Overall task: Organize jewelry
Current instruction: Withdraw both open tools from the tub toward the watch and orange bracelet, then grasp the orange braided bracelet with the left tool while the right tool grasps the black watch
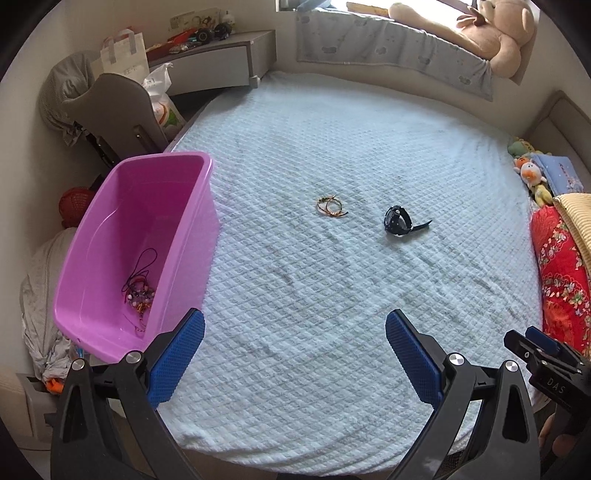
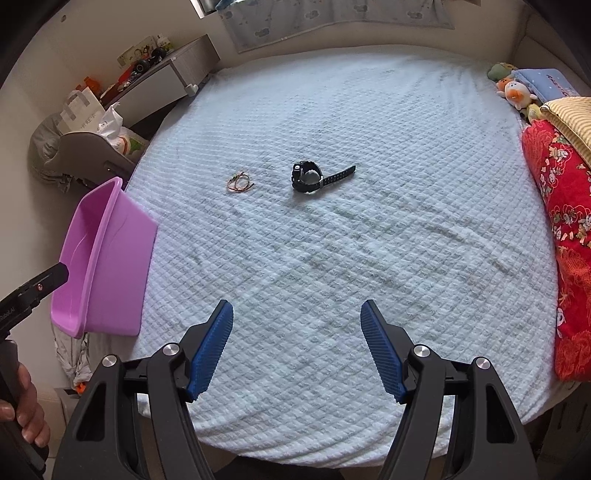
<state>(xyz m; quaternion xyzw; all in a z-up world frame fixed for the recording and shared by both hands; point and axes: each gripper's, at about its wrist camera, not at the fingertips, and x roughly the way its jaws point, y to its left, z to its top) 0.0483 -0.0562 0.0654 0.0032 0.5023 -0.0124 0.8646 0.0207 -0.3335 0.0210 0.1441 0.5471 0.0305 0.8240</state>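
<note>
On the pale blue quilted bed (image 1: 314, 295) (image 2: 332, 277) lie thin gold bracelets (image 1: 331, 206) (image 2: 240, 183) and, to their right, a black wristwatch (image 1: 398, 220) (image 2: 308, 176) with its strap stretched out. A purple plastic bin (image 1: 110, 277) (image 2: 107, 266) sits at the bed's left edge; a tangle of beaded necklaces (image 1: 140, 291) lies on its floor. My left gripper (image 1: 295, 328) hangs open and empty beside the bin. My right gripper (image 2: 296, 314) is open too, above the near part of the bed, well short of the watch.
A red floral quilt (image 1: 561, 280) (image 2: 565, 229) and small plush toys (image 1: 532, 173) (image 2: 515, 90) line the right side. A large teddy bear (image 1: 495, 33) rests on the far sill. A grey chair (image 1: 110, 110) and cluttered shelf (image 1: 207, 48) stand beyond the bin.
</note>
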